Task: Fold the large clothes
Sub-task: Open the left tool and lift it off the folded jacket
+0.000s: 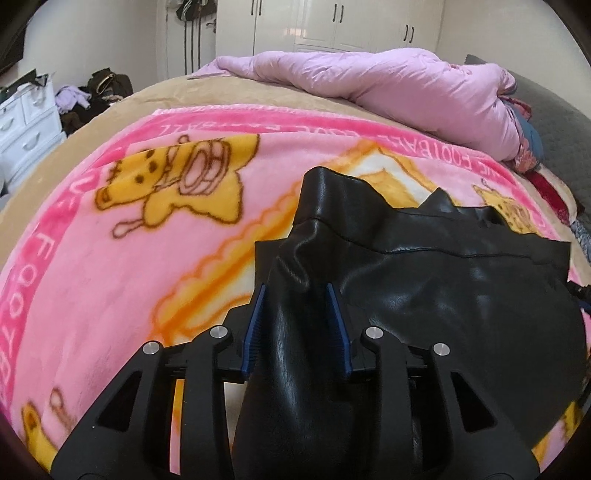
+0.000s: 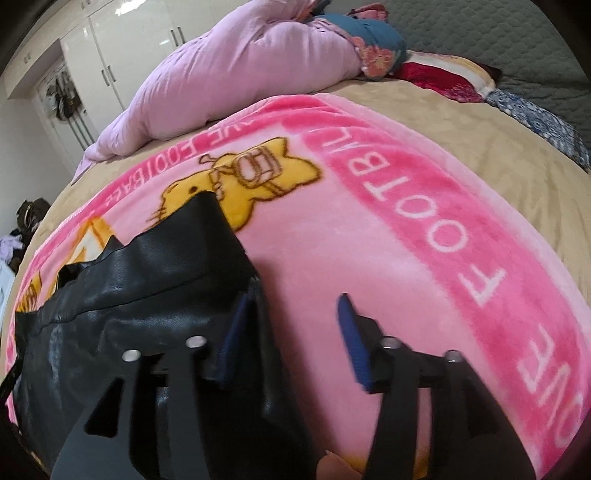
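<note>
Black leather garment (image 1: 424,288) between left gripper (image 1: 297,299) jaws, angled downward

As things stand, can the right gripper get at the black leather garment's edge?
Probably yes: the right gripper is open, the black leather garment lies right beside its left finger on the pink blanket, and nothing blocks it.

Home bedroom: bed (image 1: 92,122), wardrobe (image 1: 332,22)

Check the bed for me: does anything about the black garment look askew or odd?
The black leather garment lies bunched on the pink blanket, its far edge jagged and uneven. A fold stands between the left gripper pads; nothing looks damaged.
</note>
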